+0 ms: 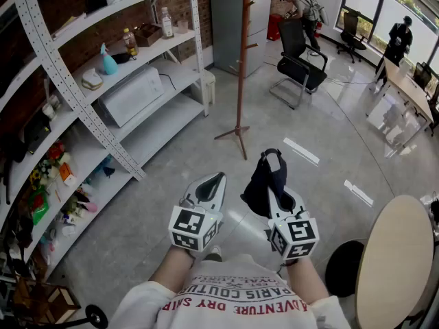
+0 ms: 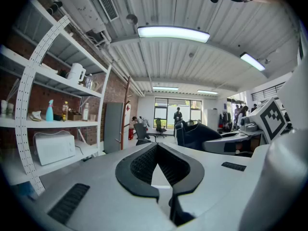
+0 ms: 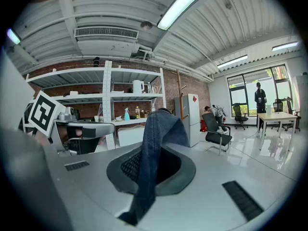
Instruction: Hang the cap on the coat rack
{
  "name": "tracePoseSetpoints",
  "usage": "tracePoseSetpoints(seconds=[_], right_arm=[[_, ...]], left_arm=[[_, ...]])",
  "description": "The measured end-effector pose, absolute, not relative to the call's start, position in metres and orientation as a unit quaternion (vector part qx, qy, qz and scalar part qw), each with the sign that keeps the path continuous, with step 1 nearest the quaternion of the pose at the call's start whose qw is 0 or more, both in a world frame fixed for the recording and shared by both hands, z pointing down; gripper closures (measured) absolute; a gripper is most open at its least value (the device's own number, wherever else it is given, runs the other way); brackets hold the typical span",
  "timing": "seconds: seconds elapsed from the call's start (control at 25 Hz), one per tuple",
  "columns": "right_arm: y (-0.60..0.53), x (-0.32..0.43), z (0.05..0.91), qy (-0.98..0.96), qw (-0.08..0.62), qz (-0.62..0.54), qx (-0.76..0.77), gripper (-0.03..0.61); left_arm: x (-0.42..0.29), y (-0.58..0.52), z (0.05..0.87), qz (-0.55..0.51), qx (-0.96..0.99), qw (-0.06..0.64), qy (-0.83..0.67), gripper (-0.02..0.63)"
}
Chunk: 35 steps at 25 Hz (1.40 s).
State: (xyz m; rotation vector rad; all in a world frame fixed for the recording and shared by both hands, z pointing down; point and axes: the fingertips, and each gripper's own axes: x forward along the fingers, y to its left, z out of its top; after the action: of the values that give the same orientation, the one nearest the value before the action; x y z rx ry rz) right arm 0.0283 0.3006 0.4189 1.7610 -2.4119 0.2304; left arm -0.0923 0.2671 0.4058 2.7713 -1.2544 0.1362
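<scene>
Plainly, two claws are held out over the grey floor [image 1: 164, 184]. The right claw [image 1: 276, 184] is clamped on the one dark denim cap [image 1: 263, 178], which sticks up between its jaws; the left claw [image 1: 216, 181] is closed on nothing. One wooden coat rack [image 1: 240, 67] stands well ahead, apart from the cap. Beside it, the shelving [image 1: 75, 108] carries one white box, perhaps a microwave [image 1: 134, 96], and one blue spray bottle [image 1: 106, 62].

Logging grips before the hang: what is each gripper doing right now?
Left gripper: jaws closed, empty.
Right gripper: jaws closed on the denim cap.
</scene>
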Motion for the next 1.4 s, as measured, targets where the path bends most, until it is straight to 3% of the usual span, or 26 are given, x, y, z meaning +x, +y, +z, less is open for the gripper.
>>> tracePoseSetpoints(seconds=[0.8,1.4], right_arm=[[0.29,0.021,0.434,-0.805,0.087,0.103,0.577,0.561],[0.208,-0.017,0.445,-0.789,0.079,0.124,0.597,0.561]], left_arm=[[-0.1,0.257,0.419,0.044,0.908,0.066,-0.412,0.607],[-0.165,0.168,0.434,0.039,0.906,0.081,-0.414,0.607]])
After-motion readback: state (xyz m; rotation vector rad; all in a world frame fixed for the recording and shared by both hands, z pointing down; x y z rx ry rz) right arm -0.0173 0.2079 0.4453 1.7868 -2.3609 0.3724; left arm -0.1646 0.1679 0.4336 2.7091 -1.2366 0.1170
